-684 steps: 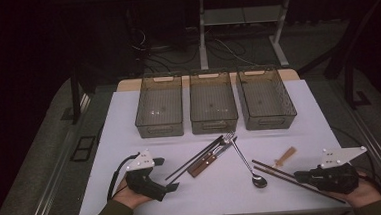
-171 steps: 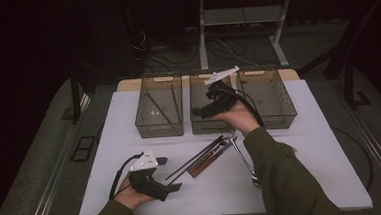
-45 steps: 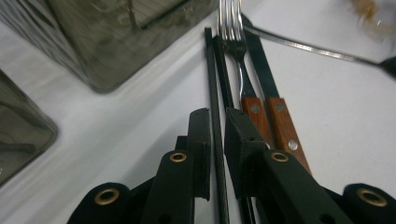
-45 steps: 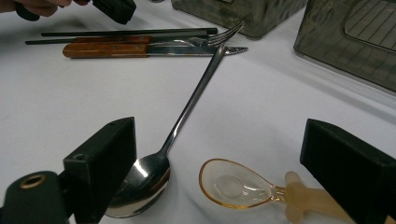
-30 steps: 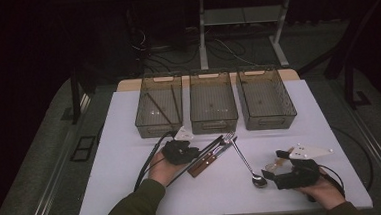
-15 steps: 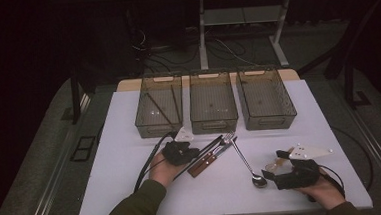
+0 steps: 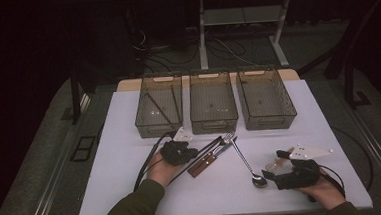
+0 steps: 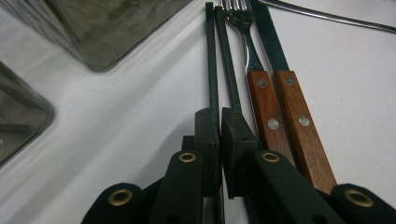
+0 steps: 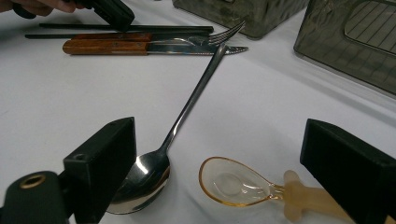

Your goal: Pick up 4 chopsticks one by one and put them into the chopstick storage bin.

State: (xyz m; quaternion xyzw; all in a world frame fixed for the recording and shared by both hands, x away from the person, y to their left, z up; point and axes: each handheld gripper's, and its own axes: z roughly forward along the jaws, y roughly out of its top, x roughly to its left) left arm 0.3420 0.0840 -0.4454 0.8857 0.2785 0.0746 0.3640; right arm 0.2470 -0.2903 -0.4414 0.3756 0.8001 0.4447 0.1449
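The left tool is clenched on a black chopstick, its two pads pinching the thin stick between them right at the desk surface. A second black chopstick lies just beside the first, running parallel. In the high view this left tool sits a little left of the desk's middle, nearer the front edge than the trays, with the person's left hand wrapped round it.

Next to the chopsticks lie a fork and a knife, both with riveted wooden handles, side by side and touching along their length. A steel spoon lies angled from the fork's tines toward the front edge, its bowl nearest the right tool.

That right tool is released, its jaws standing wide apart just above the desk near the front right corner, the steel spoon's bowl against the left jaw and a small clear amber spoon lying between the two jaws, untouched.

Three smoky plastic trays stand in a row along the far edge; the left one holds thin dark sticks.
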